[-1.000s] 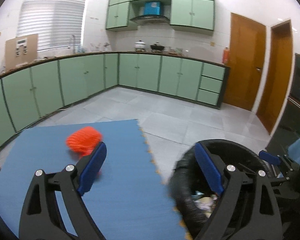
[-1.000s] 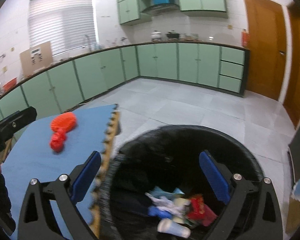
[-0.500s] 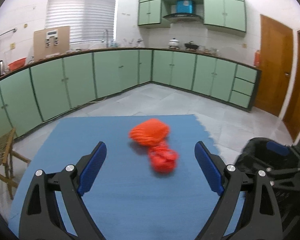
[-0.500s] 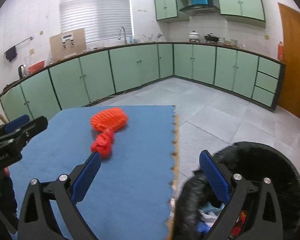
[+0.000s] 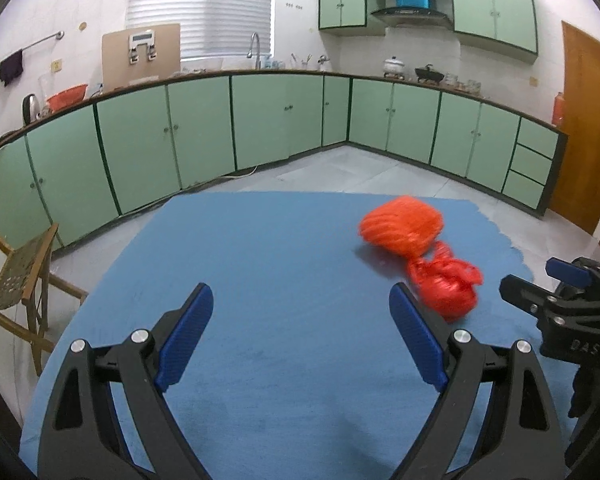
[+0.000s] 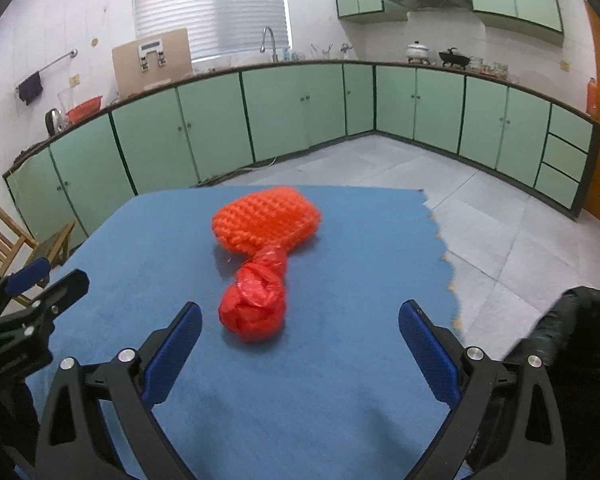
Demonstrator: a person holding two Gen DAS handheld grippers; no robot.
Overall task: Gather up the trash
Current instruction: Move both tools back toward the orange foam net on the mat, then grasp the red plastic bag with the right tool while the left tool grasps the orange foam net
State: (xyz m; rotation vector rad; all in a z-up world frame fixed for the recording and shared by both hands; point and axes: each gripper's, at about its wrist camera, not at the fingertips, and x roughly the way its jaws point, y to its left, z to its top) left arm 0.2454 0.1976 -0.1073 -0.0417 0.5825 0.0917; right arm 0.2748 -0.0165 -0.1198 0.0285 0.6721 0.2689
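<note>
Mat [image 6: 340, 400], blue, carries 2 trash items, touching: orange knit bundle [image 6: 266, 218] behind, crumpled red bag [image 6: 254, 308] nearer. Black bin [image 6: 580, 320] stands off the mat's right edge, presumably for drop-off. Right gripper [image 6: 300, 356] and left gripper [image 5: 300, 336] gape wide, empty. 1 second earlier both faced the bin; now they face the trash.

foam mat [image 6: 340, 400]: matt blue, finely textured
net bundle [image 6: 266, 218]: coarse orange mesh
crumpled bag [image 6: 254, 306]: glossy red plastic
gripper pads [image 6: 428, 350]: blue, dimpled rubber
chair [image 5: 18, 268]: bare wood
</note>
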